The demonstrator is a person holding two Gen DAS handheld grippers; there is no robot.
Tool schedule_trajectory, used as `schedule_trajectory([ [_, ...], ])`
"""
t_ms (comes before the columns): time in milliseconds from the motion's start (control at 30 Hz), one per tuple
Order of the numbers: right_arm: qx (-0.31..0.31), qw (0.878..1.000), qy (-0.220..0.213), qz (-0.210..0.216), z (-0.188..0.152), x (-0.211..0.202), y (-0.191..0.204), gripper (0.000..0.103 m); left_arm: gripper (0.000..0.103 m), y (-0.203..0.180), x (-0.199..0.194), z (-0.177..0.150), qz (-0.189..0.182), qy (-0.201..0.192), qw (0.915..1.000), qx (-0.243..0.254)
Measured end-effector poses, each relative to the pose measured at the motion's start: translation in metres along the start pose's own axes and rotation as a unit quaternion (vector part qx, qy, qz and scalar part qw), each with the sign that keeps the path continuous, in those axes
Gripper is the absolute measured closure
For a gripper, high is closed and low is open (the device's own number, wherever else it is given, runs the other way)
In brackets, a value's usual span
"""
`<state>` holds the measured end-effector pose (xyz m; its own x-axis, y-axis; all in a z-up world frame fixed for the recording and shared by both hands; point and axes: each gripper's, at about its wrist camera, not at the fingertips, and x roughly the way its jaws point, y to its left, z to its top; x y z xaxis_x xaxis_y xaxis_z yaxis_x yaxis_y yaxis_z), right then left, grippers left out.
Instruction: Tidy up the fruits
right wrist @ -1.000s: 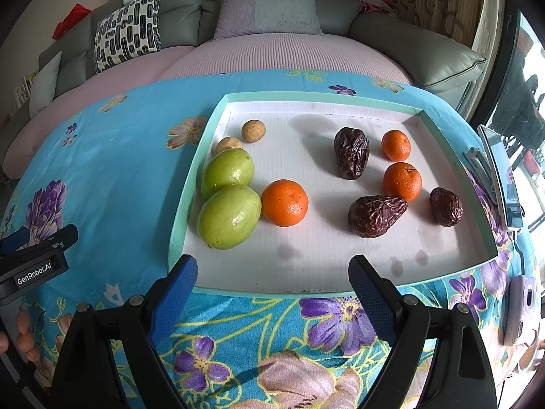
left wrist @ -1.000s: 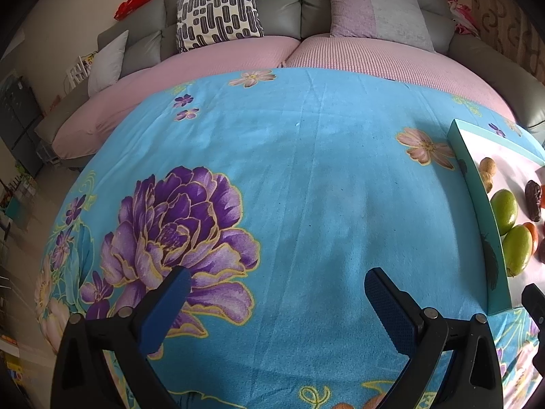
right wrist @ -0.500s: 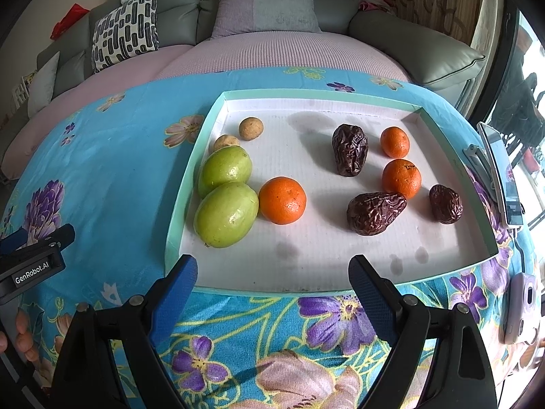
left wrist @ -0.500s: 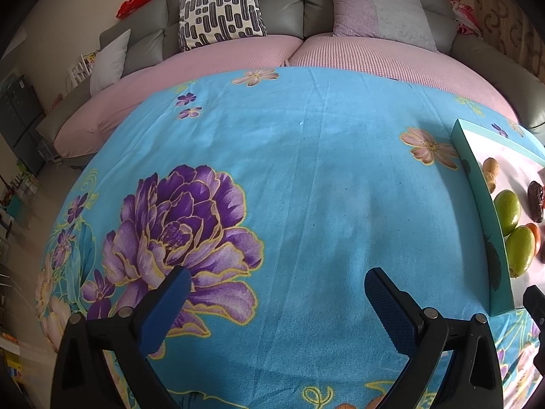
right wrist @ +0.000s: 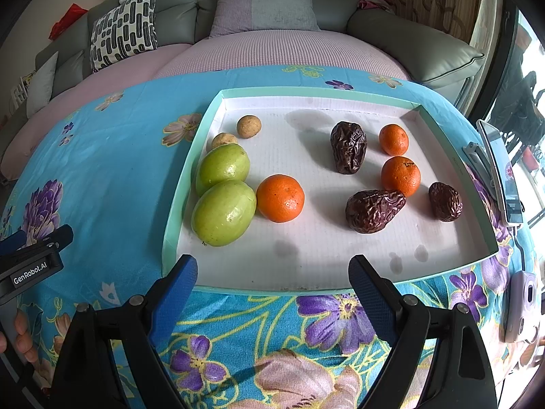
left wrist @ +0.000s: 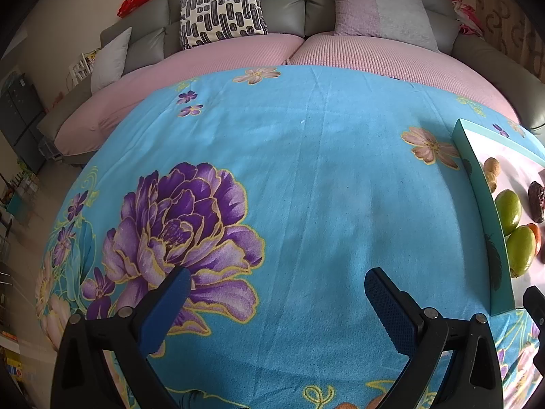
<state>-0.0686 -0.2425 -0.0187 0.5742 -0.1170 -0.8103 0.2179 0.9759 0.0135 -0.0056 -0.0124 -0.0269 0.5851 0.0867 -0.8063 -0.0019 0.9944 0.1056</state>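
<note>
Hovering low before the tray (right wrist: pixel 180 201), right claw (right wrist: pixel 272 272) spread wide.

Home living rm: grey sofa (right wrist: pixel 408 41) w/ cushions (right wrist: pixel 265 3), floral tablecloth (left wrist: pixel 306 187).

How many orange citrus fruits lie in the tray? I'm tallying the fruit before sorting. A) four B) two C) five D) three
D: the right wrist view shows three in the tray: a large orange and two smaller ones.
</note>
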Motion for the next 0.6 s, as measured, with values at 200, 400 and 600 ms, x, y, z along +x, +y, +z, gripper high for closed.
schedule_trajectory([
  [200, 0.000, 1.000, 0.000, 0.000, -0.0007, 0.0001, -0.0007, 0.012, 0.000, 0.0004, 0.0003, -0.0007, 0.001, 0.001, 1.0000, -0.002],
  [400, 0.000, 1.000, 0.000, 0.000, -0.0008, 0.0000, -0.0009, 0.012, 0.000, 0.0006, 0.0007, -0.0009, 0.003, 0.001, 1.0000, -0.003],
  [600, 0.000, 1.000, 0.000, 0.000, -0.0004, 0.0003, -0.0005, 0.012, 0.000, 0.0001, 0.0026, -0.0007, 0.002, 0.007, 1.0000, -0.003],
])
